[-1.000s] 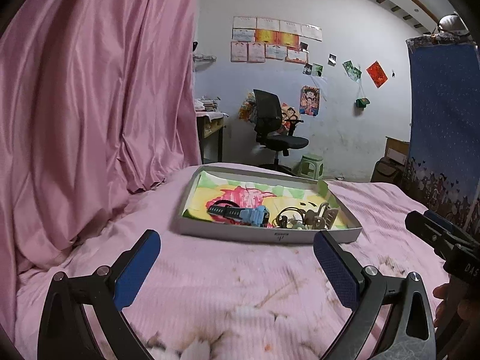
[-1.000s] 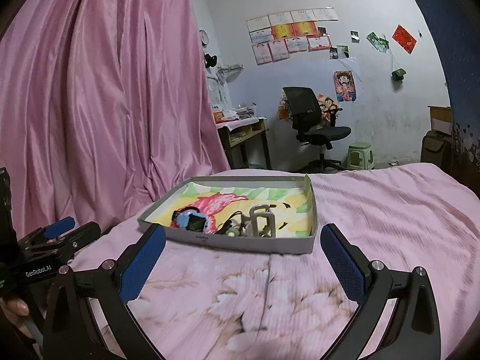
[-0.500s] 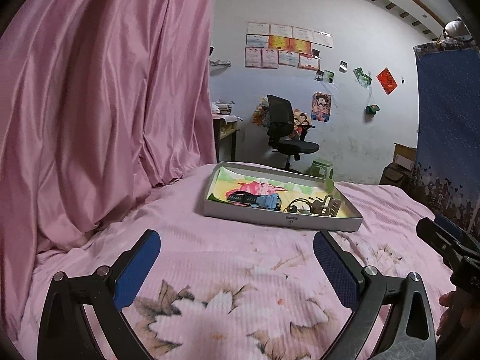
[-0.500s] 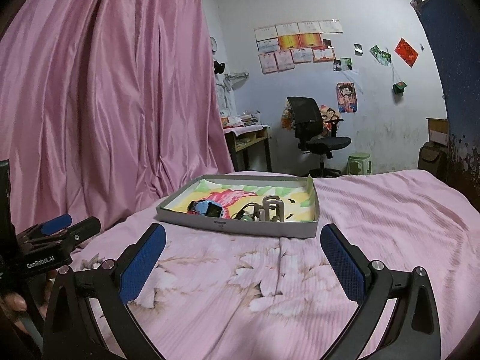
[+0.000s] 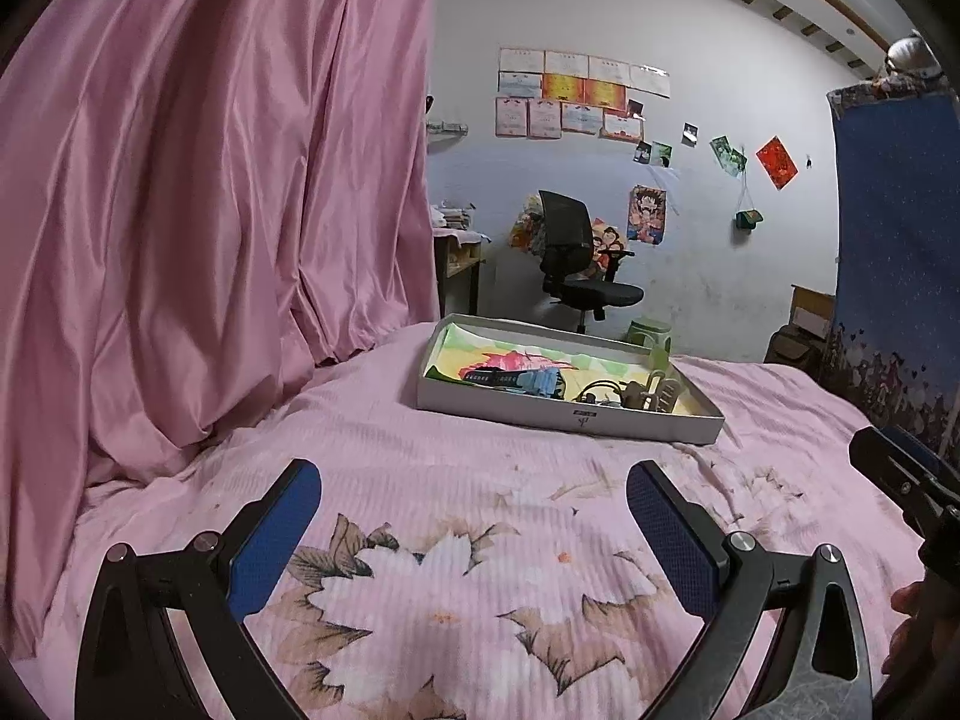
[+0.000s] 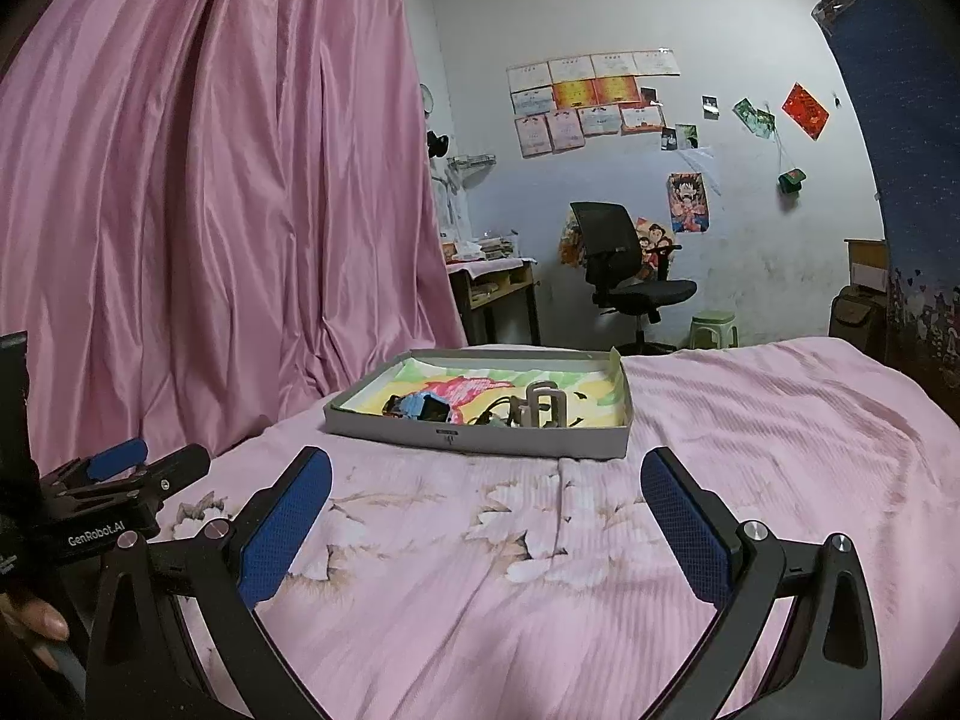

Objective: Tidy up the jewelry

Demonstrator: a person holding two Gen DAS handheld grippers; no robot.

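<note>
Pink curtain [image 5: 210,210] hung at left, left gripper [image 5: 474,531] spread wide and empty, tray [image 5: 570,414] set on bed [image 5: 480,480] ahead, watch [image 5: 516,381] and clips [image 5: 645,396] laid inside, right gripper [image 6: 486,516] likewise spread, chair [image 6: 624,264] seen beyond, nothing between grippers and tray.

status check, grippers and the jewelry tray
Left gripper open, empty. Right gripper open, empty. Tray on the bed ahead, watch and clip inside. Nothing in the way.

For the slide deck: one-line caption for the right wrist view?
Open right gripper above a pink floral bedspread, facing a shallow grey tray holding a blue watch and small jewelry.
</note>
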